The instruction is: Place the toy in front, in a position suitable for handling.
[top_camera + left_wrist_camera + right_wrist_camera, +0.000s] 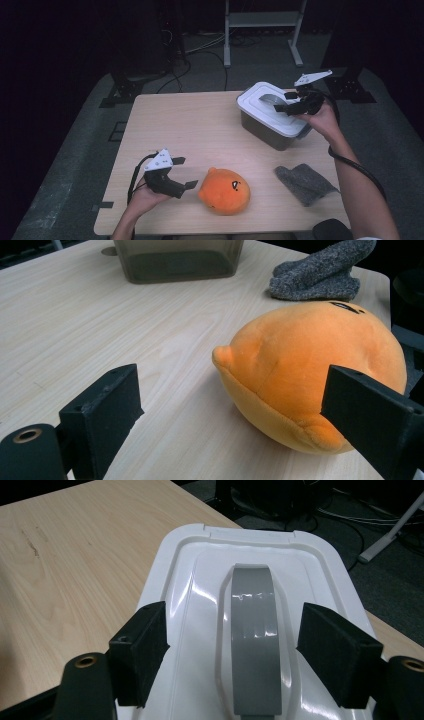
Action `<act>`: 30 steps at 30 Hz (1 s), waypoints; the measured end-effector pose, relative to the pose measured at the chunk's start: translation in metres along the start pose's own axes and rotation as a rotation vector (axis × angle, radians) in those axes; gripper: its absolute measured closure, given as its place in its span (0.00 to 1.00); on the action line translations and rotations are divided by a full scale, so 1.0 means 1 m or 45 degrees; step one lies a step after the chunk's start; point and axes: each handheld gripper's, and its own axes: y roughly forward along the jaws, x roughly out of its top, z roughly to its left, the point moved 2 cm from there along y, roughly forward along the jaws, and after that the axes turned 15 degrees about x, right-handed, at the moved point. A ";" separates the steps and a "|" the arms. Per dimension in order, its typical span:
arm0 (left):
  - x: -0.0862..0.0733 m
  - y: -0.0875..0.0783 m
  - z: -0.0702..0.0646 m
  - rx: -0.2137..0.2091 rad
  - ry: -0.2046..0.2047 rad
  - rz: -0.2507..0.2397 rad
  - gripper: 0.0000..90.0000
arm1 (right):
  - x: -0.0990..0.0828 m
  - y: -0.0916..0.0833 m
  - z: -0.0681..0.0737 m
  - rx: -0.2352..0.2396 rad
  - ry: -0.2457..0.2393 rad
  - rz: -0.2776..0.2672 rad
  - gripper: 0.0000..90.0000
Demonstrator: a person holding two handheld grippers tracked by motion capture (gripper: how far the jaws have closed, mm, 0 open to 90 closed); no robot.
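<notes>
Right gripper (288, 101) is hovering over the white lid (200, 585) of the storage box (272, 116), jaws apart on either side of the lid's grey handle (253, 630). Nearer the person than the box, left gripper (184, 172) is waiting, jaws spread, just beside the orange plush toy (225, 191); a grey sock (304, 183) is lying beside the toy.

Grey sock (305, 184) lies flat on table (200, 130) at 4 o'clock, near front right edge; in left gripper view, sock (320, 275) crumpled at 1 o'clock. Beyond table at 12 o'clock: white stand (262, 30) on grey floor (80, 150), black cables (200, 55) trailing at 11 o'clock. Dark round object (331, 230) at table's 5 o'clock corner, kind unclear.
</notes>
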 end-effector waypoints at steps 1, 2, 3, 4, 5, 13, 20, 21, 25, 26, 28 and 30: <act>0.000 0.000 0.000 -0.002 0.005 0.004 0.09 | 0.000 0.001 -0.001 0.002 0.002 0.001 0.30; 0.000 0.001 -0.001 -0.002 0.006 0.004 0.09 | 0.000 0.003 -0.002 0.001 0.003 0.009 0.30; 0.000 0.001 -0.001 -0.003 0.007 0.004 0.09 | 0.000 0.004 -0.003 0.000 0.000 0.018 0.29; 0.000 0.001 -0.001 -0.005 0.005 0.002 0.09 | 0.001 0.005 -0.003 0.000 0.003 0.017 0.29; 0.000 0.001 -0.001 -0.006 0.004 0.002 0.09 | 0.002 0.006 -0.004 0.000 0.001 0.015 0.29; 0.000 0.001 -0.002 -0.007 0.013 0.010 0.09 | 0.005 0.010 -0.006 -0.012 0.020 0.028 0.29; 0.002 -0.001 -0.002 0.002 0.022 0.003 0.08 | 0.006 0.009 -0.004 -0.012 0.010 0.010 0.29; 0.002 -0.001 -0.002 0.003 0.021 0.000 0.08 | 0.007 0.009 -0.004 -0.014 0.005 0.010 0.29; 0.001 0.000 0.001 -0.002 0.012 0.001 0.08 | 0.006 0.009 -0.006 -0.013 0.004 0.009 0.29; 0.001 0.001 0.000 -0.003 0.010 0.002 0.08 | 0.005 0.010 -0.006 -0.013 0.013 0.016 0.29; 0.001 0.001 0.000 -0.004 0.012 0.006 0.08 | 0.005 0.012 -0.008 -0.011 0.017 0.018 0.29; 0.000 0.001 -0.001 -0.006 0.011 0.009 0.08 | 0.004 0.014 -0.010 -0.010 0.021 0.022 0.29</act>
